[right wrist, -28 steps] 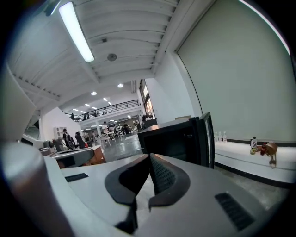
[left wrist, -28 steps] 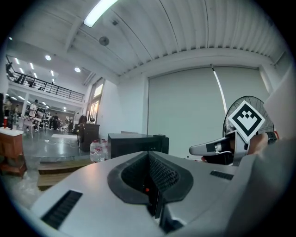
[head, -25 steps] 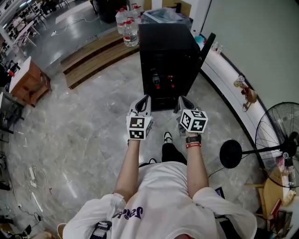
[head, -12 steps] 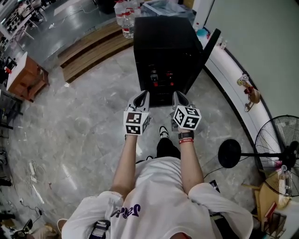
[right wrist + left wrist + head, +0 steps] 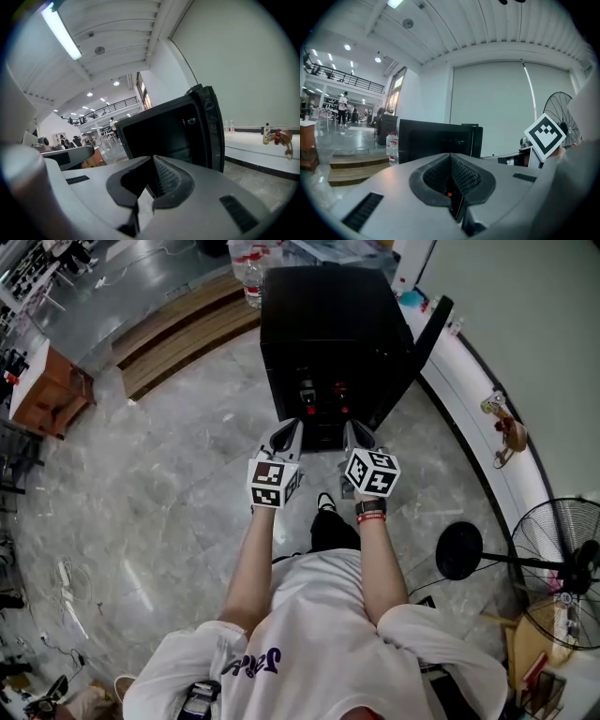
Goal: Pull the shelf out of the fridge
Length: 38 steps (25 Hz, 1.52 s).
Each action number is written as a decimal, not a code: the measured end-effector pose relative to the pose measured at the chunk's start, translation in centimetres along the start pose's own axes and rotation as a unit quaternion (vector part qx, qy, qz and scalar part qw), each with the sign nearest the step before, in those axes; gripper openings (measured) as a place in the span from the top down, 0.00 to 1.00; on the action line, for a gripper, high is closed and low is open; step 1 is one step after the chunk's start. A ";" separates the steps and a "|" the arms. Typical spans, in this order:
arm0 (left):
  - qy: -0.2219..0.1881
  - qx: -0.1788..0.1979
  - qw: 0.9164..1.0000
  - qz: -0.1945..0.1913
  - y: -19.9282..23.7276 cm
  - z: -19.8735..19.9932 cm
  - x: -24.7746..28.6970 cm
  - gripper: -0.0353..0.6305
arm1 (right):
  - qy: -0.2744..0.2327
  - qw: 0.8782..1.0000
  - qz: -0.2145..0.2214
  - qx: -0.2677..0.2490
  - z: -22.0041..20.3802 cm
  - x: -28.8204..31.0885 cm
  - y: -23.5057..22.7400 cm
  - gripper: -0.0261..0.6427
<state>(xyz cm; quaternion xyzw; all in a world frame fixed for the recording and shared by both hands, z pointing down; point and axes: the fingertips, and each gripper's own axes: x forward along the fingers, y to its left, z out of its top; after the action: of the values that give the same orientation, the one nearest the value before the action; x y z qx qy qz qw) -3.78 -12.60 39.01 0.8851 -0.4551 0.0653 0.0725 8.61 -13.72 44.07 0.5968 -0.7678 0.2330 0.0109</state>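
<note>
Two red-topped items (image 5: 307, 390) inside open black fridge (image 5: 328, 306)

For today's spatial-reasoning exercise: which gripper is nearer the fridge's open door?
Right. The right gripper is below-left of the fridge door; the left gripper is farther left.

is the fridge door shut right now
No, the door stands swung wide open at the right side of the black fridge in the head view.
</note>
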 end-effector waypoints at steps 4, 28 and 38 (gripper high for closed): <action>0.001 -0.004 1.000 0.004 0.4 -0.2 2.0 0.92 | 0.007 1.000 0.004 0.011 -0.1 1.6 -1.4 0.94; 0.036 -0.013 0.999 0.004 4.0 -5.2 10.9 0.92 | 0.040 0.978 0.028 0.205 -7.2 15.2 -8.2 0.81; 0.038 -0.021 0.999 0.004 6.0 -8.5 12.2 0.92 | 0.017 0.953 0.029 0.301 -10.7 21.0 -10.1 0.74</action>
<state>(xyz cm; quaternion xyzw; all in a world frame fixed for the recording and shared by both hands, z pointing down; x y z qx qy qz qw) -2.10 -24.18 49.95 0.8785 -0.4567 0.0894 0.1082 9.11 -30.69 63.25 0.5460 -0.6786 0.4635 -0.1629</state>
